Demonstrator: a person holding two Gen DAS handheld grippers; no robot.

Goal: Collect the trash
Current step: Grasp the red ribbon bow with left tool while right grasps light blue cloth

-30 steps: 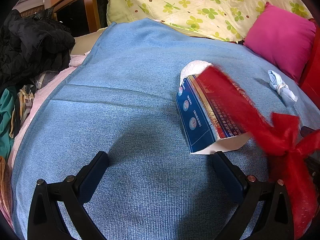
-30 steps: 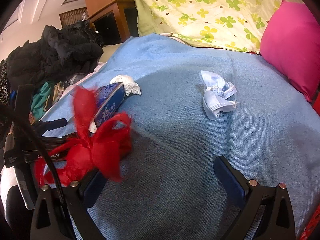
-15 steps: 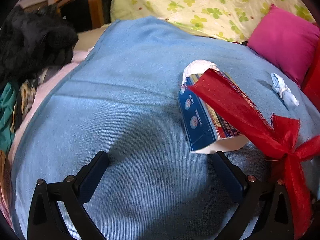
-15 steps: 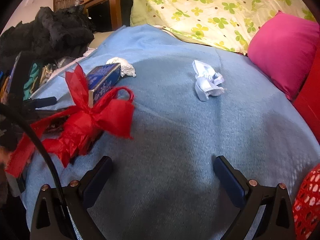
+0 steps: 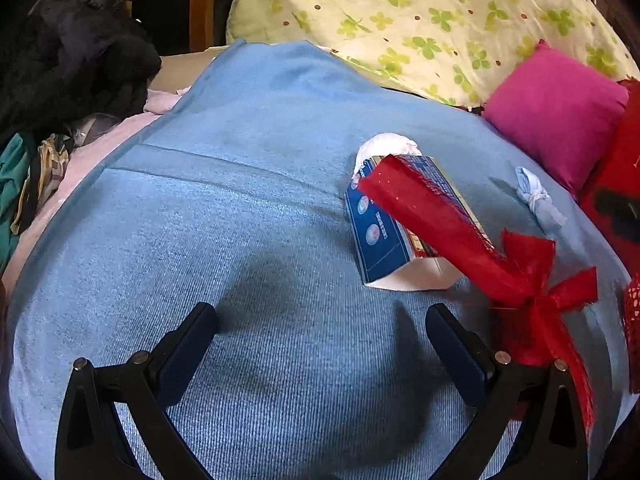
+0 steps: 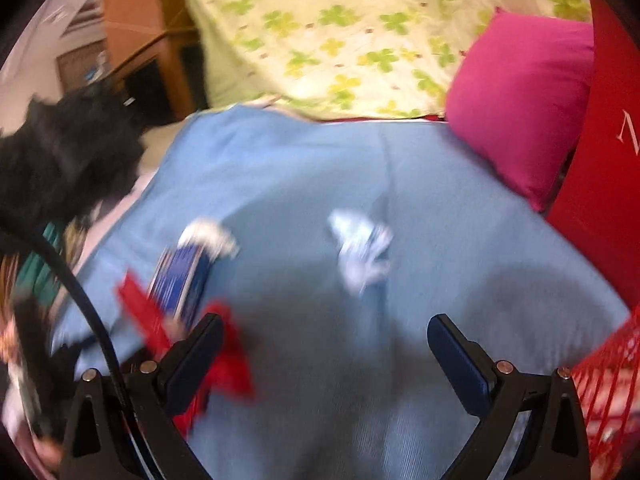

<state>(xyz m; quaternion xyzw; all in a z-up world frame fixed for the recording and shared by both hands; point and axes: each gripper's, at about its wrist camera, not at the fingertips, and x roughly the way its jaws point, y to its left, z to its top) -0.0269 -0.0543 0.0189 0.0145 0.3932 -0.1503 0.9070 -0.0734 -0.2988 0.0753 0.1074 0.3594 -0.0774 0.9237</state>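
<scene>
The left tongs (image 5: 322, 326) hang wide open over the blue blanket (image 5: 248, 208), holding nothing. The right tongs (image 6: 325, 336) are spread just as wide and empty; that view is smeared with blur, so fine detail there cannot be trusted.

Closest to the left tongs, just ahead and to their right, lies a blue carton (image 5: 384, 228) with its open white end facing the tongs. A red ribbon (image 5: 460, 232) with a bow drapes across the carton's top and trails down past the right finger. Touching the carton's far end is a crumpled white tissue (image 5: 386, 146). Further to the right, well apart from the carton, sits a knotted pale-blue scrap (image 5: 536, 196), which in the right wrist view (image 6: 362, 250) lies ahead between the fingers.

At the right edge of the right wrist view a red mesh basket (image 6: 604, 376) shows; whether anything lies in it cannot be told. Beyond are a pink cushion (image 5: 556, 108) and a clover-print quilt (image 5: 420, 20).

By my reading the collecting has scarcely begun: carton, tissue and scrap all lie on the bed, none gripped, and each is left to pick up and drop in the basket
</scene>
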